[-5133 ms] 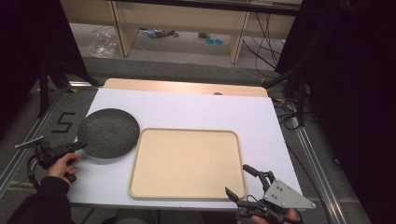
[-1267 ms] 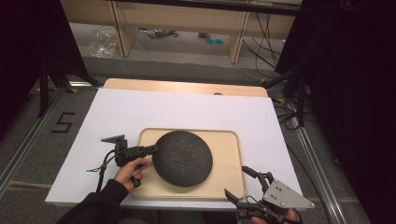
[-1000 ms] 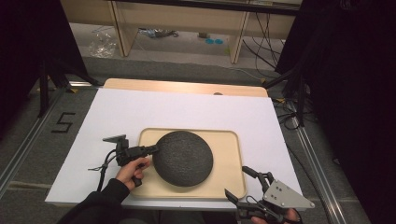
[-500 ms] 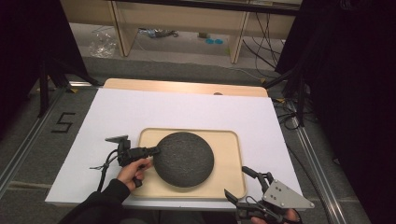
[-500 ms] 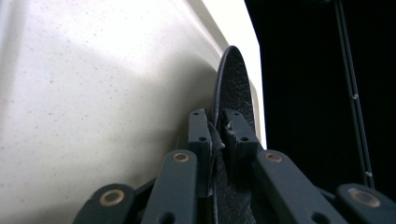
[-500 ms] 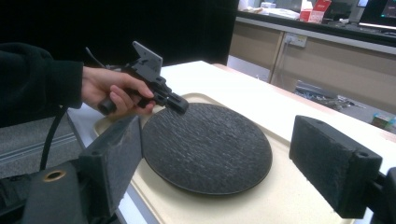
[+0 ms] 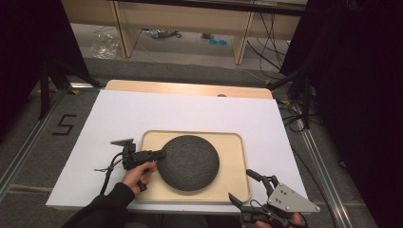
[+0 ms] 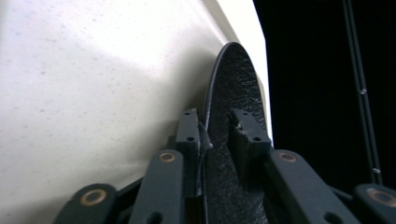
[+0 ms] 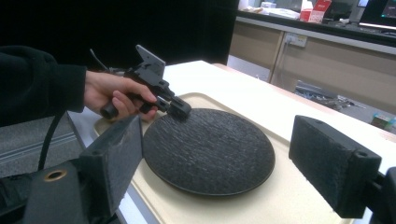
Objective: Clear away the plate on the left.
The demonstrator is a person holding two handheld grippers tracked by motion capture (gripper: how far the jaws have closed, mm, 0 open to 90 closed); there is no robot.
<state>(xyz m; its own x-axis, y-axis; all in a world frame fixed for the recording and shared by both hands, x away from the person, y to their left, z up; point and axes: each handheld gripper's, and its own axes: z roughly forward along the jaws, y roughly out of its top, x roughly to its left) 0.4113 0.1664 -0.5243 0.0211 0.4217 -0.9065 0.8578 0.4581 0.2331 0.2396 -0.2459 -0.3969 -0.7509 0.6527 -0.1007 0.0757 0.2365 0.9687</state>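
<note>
Plate point(image 7: 188, 162) sits flat on the tray point(image 7: 237, 156) in the high view, and the left claw point(image 7: 158, 154) pinches its rim from the left side. The right claw point(image 7: 244, 186) hangs off the tray's near right corner, jaws spread wide, holding nothing. Left claw view: jaws closed on the plate point(image 8: 231, 116) edge, tray point(image 8: 93, 93) behind. Right claw view: plate point(image 9: 208, 151) straight ahead between its wide jaws, left claw point(image 9: 180, 108) on the far rim.
</note>
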